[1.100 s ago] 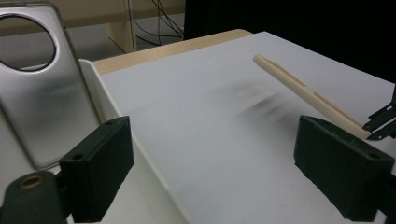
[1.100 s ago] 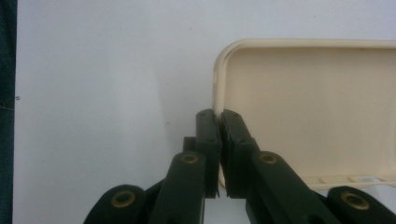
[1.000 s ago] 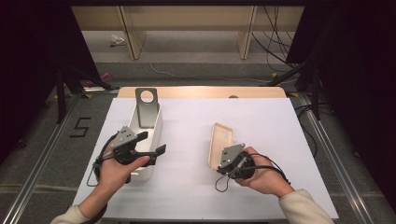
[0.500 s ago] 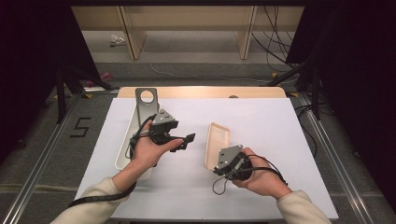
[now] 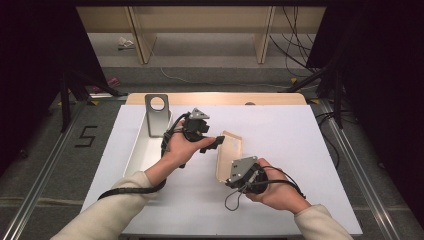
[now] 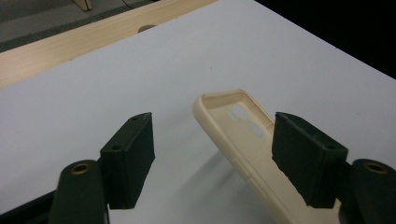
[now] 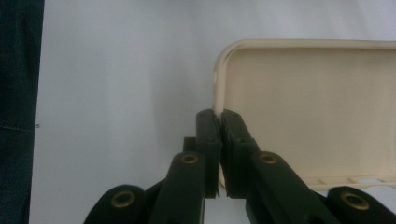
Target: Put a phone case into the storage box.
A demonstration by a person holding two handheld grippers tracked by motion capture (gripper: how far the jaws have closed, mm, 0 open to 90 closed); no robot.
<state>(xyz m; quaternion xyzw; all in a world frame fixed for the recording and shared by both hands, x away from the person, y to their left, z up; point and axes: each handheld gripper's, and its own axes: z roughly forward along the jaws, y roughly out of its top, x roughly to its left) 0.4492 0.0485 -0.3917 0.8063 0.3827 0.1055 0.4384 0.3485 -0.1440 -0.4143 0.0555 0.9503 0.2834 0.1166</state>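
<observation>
On the white table (image 5: 300, 150):
Phone case (image 5: 229, 155): cream, mid-table, lifted on its side edge.
Right gripper (image 7: 219, 123): jaws clamped on case wall.
Left gripper (image 6: 212, 154): jaws spread wide, case end between them.
White tray (image 5: 142, 150): far left.

We see a cream phone case (image 7: 317, 107) pinched between our right gripper's (image 7: 219, 116) black jaws, over a white table (image 5: 300, 135).

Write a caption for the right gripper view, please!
Right gripper pinches the rim of a cream phone case.
</observation>
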